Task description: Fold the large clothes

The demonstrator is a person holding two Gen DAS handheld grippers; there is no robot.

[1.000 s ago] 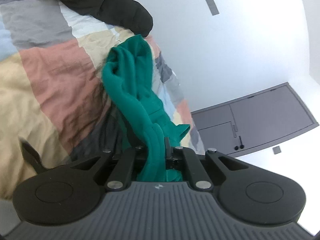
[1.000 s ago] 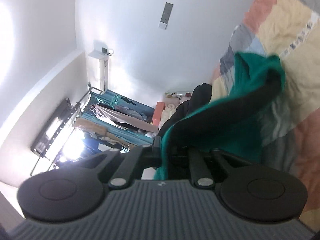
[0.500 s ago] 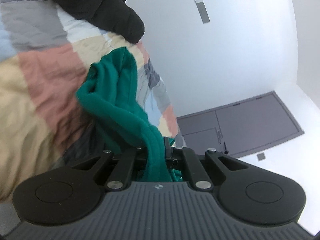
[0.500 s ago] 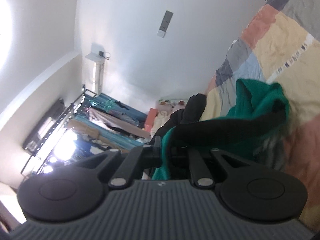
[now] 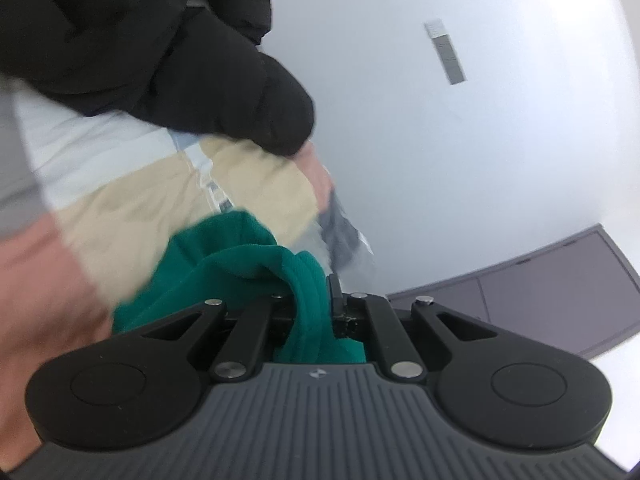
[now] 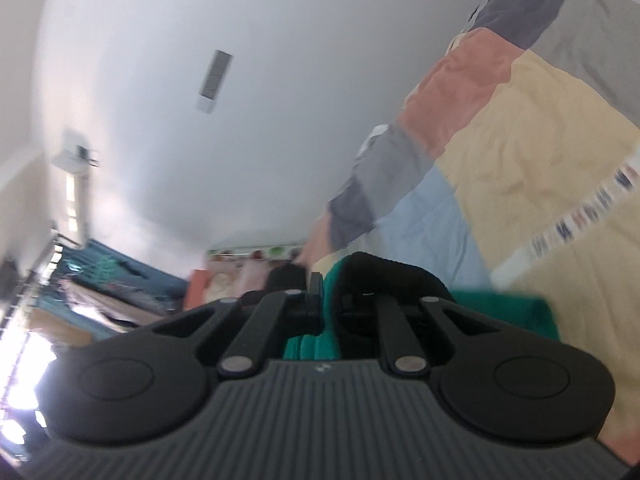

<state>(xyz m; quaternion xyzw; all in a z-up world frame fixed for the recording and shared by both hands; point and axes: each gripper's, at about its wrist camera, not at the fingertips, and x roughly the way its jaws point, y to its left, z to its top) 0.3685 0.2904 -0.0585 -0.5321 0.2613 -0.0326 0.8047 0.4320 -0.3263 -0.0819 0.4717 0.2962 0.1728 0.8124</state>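
**Green garment pinched at two points, carried low over the bed**

The green garment [image 5: 240,276] sits clamped in both grippers. The left gripper [image 5: 316,300] has its fingers pressed together on a bunched roll of the cloth; the right gripper [image 6: 326,300] pinches another edge where a black band [image 6: 392,276] of the garment arches over the jaws. Two separate holds probably serve to spread the fabric for a fold. From those pinches the cloth trails down onto the patchwork quilt [image 5: 132,216]. Further up the quilt lies a black puffer jacket [image 5: 168,52], apart from the green cloth. Both views are blurred.
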